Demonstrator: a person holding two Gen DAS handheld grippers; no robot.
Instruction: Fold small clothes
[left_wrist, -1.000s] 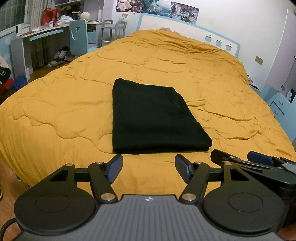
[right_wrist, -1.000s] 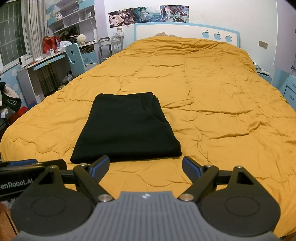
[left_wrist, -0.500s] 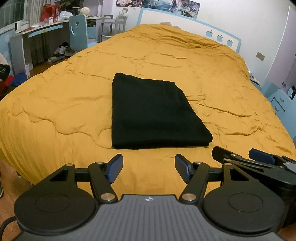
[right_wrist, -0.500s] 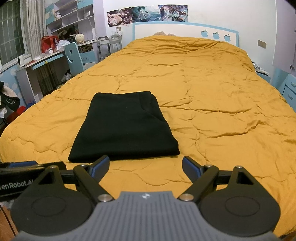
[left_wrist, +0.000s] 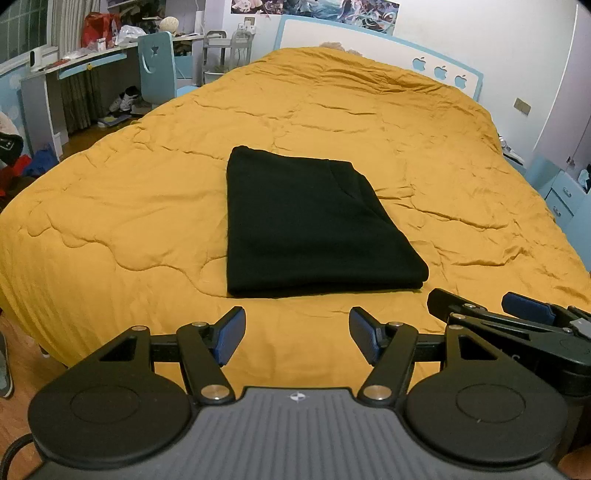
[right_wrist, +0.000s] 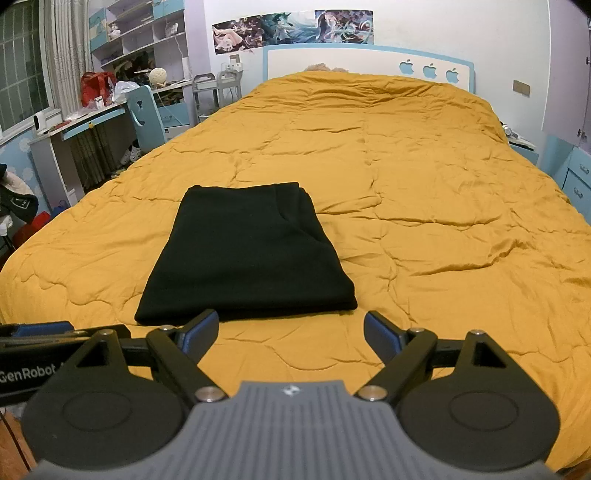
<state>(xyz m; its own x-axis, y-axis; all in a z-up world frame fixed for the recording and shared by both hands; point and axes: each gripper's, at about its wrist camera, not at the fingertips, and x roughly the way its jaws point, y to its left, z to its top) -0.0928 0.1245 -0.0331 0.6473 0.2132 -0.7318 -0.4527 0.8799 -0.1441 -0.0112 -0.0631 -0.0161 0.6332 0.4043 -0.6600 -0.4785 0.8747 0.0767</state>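
Note:
A black garment (left_wrist: 310, 229) (right_wrist: 243, 254) lies folded into a flat rectangle on the mustard-yellow quilt (left_wrist: 147, 206) (right_wrist: 424, 206) of a bed. My left gripper (left_wrist: 297, 332) hovers over the quilt just short of the garment's near edge, open, with nothing between its blue pads. My right gripper (right_wrist: 291, 330) hangs at the same near edge, also open and empty. The right gripper's fingers (left_wrist: 517, 314) show at the right of the left wrist view. A black bar of the left gripper (right_wrist: 44, 332) shows at the left of the right wrist view.
A blue chair (left_wrist: 157, 70) and a cluttered desk (left_wrist: 74, 62) stand left of the bed. Shoes and clothes lie on the floor there. A white and blue headboard (right_wrist: 369, 62) closes the far end. Blue drawers (right_wrist: 580, 177) stand at the right.

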